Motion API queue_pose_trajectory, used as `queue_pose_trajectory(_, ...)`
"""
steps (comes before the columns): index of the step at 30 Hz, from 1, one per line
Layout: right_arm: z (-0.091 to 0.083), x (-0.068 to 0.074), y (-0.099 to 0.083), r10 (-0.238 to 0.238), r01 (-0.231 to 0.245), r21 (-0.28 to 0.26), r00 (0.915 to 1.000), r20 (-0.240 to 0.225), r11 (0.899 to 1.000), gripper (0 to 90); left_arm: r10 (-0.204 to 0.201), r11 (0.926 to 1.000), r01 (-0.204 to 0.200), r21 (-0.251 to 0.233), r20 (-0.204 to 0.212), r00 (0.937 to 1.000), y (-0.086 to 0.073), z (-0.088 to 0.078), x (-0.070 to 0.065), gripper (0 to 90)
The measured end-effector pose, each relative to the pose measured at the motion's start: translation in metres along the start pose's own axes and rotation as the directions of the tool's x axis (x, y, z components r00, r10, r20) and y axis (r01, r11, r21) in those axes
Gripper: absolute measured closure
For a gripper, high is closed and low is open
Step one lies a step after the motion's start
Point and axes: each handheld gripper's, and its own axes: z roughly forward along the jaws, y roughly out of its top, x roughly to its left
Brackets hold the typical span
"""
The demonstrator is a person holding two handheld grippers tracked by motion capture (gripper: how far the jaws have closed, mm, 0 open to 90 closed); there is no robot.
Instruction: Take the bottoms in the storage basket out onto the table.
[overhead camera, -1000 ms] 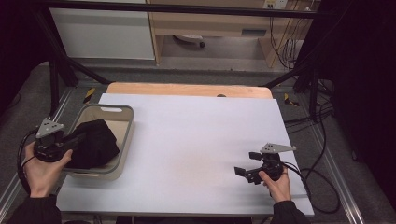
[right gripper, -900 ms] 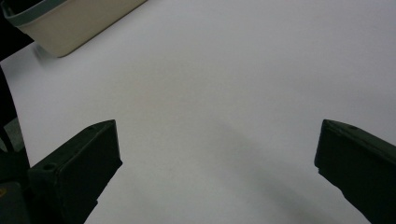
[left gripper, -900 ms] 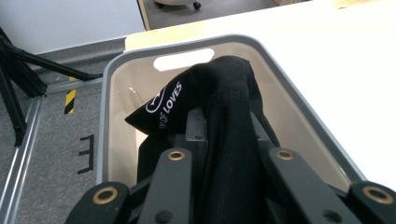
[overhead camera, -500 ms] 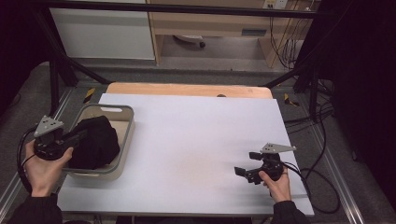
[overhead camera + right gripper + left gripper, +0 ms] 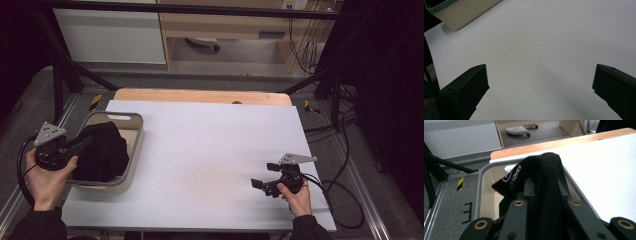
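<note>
Since the earlier frame, drew the left gripper (image 5: 82, 144) back leftward, jaws clamped on the black garment (image 5: 102, 152), bunched in the basin (image 5: 134, 137). Kept the right gripper (image 5: 265, 176) open over the table (image 5: 210, 150). Risked dragging the basin along.

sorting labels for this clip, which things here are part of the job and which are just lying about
In the job: black cloth, beige bin, left gripper shut on the cloth, white tabletop.
Lying about: right gripper open over bare table, floor cables.
</note>
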Motion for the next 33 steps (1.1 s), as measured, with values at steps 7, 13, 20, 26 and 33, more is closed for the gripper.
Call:
queue_pose_trajectory(7, 0.000, 0.000, 0.000, 0.000, 0.000, 0.000, 1.0000, 0.000, 1.000, 0.6, -0.006, 0.9997, 0.006, -0.025, -0.001, 1.0000, 0.004, -0.002, 0.000, 77.7)
queue_pose_trajectory(13, 0.000, 0.000, 0.000, 0.000, 0.000, -0.001, 1.0000, 0.000, 1.000, 0.6, -0.011, 0.9992, 0.011, -0.038, 0.000, 0.9999, 0.006, -0.003, -0.001, 77.9)
queue_pose_trajectory(20, 0.000, 0.000, 0.000, 0.000, 0.000, 0.000, 1.0000, 0.000, 1.000, 0.6, -0.012, 0.9979, 0.012, -0.064, 0.001, 0.9999, 0.012, -0.004, -0.003, 78.3)
queue_pose_trajectory(26, -0.001, 0.000, 0.000, -0.004, 0.004, -0.004, 1.0000, -0.002, 1.000, 0.6, -0.012, 0.9960, 0.012, -0.088, -0.003, 0.9999, 0.014, -0.006, -0.003, 80.9)
queue_pose_trajectory(33, 0.000, 0.000, 0.000, -0.004, 0.004, -0.004, 1.0000, 0.000, 1.000, 0.7, -0.011, 0.9962, 0.011, -0.087, 0.002, 0.9999, 0.015, -0.006, -0.003, 81.4)
